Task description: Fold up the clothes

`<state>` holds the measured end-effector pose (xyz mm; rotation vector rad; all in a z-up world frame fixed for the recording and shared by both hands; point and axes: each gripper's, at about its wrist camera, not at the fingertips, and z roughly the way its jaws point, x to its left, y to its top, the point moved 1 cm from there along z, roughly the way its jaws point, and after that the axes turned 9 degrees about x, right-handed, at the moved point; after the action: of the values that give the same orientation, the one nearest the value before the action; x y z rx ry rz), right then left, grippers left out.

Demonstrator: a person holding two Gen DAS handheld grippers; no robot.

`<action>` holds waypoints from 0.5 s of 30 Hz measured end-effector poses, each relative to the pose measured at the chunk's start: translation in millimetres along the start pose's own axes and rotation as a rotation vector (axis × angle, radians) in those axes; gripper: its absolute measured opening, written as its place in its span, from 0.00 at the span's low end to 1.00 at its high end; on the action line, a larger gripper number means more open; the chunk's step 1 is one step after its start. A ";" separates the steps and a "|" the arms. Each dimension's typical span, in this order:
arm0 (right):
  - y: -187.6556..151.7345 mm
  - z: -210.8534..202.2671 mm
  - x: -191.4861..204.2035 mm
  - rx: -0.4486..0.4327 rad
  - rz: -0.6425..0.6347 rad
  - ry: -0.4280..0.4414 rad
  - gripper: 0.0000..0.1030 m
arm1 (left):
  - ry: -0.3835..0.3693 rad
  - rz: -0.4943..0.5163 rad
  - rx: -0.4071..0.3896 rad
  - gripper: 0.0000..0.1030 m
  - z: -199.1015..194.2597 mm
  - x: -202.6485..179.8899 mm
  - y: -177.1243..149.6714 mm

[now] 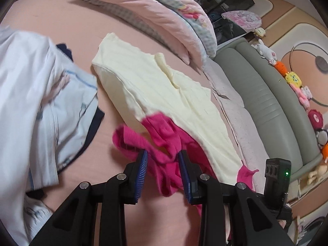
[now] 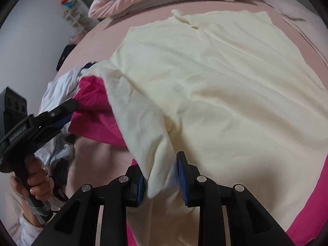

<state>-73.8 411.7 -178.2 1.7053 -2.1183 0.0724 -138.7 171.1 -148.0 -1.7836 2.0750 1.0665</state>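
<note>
White clothes [image 1: 30,78] lie heaped at the left of the pink bed [image 1: 61,20]. Beside them, the left hand-held gripper [image 1: 163,157] is clamped on a magenta garment [image 1: 162,131]; the right hand-held gripper [image 2: 162,176] pinches a fold of the cream shirt [image 2: 215,86] spread over it.

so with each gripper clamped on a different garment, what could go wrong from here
1. The left gripper pinches the magenta garment, which lies partly under the cream top; lifting it could drag and rumple the cream top.
2. The right gripper holds only a bunched cream edge, so the fabric may slip out or the fold come out crooked.
3. The white clothes pile lies close beside the magenta garment and could get snagged.
</note>
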 end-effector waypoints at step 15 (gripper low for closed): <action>-1.6 25.9 -43.3 -0.007 0.144 0.111 0.26 | 0.051 -0.093 0.083 0.68 14.0 21.3 -17.6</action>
<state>-72.7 443.6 -217.3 1.5063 -2.1526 0.1962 -132.0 163.3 -177.2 -1.8649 2.0121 0.9063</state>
